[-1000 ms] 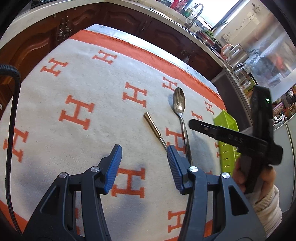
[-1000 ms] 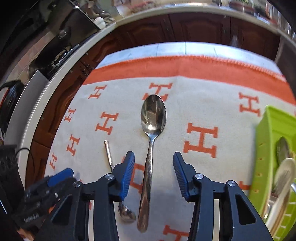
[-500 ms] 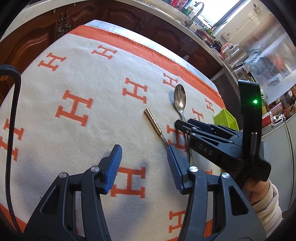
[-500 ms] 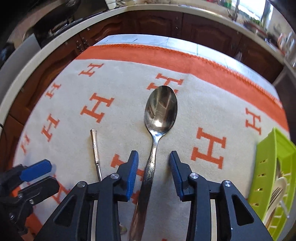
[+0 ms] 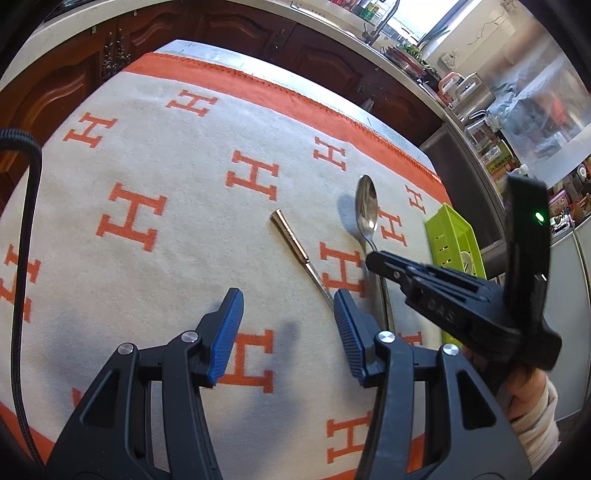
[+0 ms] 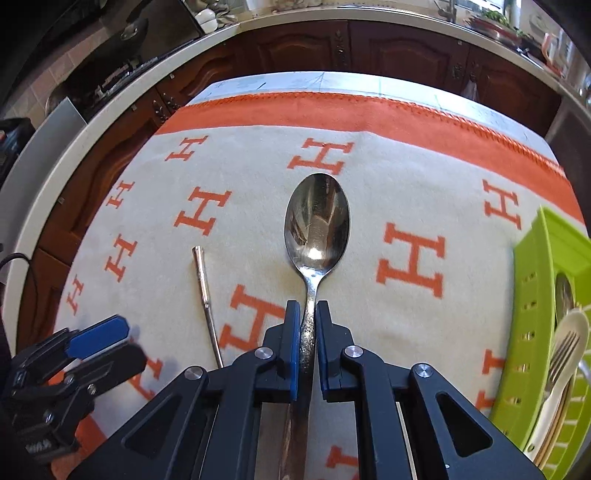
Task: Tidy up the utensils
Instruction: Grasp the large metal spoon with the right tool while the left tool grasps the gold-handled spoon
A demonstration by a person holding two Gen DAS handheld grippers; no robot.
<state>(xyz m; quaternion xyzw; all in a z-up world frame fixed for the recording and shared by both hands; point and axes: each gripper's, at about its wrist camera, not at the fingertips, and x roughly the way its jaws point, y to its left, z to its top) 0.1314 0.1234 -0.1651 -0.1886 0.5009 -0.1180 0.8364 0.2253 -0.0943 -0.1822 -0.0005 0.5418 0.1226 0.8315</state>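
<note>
Spoon [image 6: 317,225] now sits pinched by its handle between your right tongs [image 6: 306,325], which have just closed from open. It lies on the cloth [image 6: 369,155], tray [image 6: 535,295] to their right. Your left tongs [image 5: 286,325] stay released, empty. Lifting comes next.

Cream blanket [image 6: 369,177] with orange H's, dark wood cabinets [image 6: 399,48], faucet [image 5: 384,16] behind.

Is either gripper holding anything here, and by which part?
The right gripper is shut on the large spoon's handle, just below the bowl. The left gripper is open, holding nothing.
</note>
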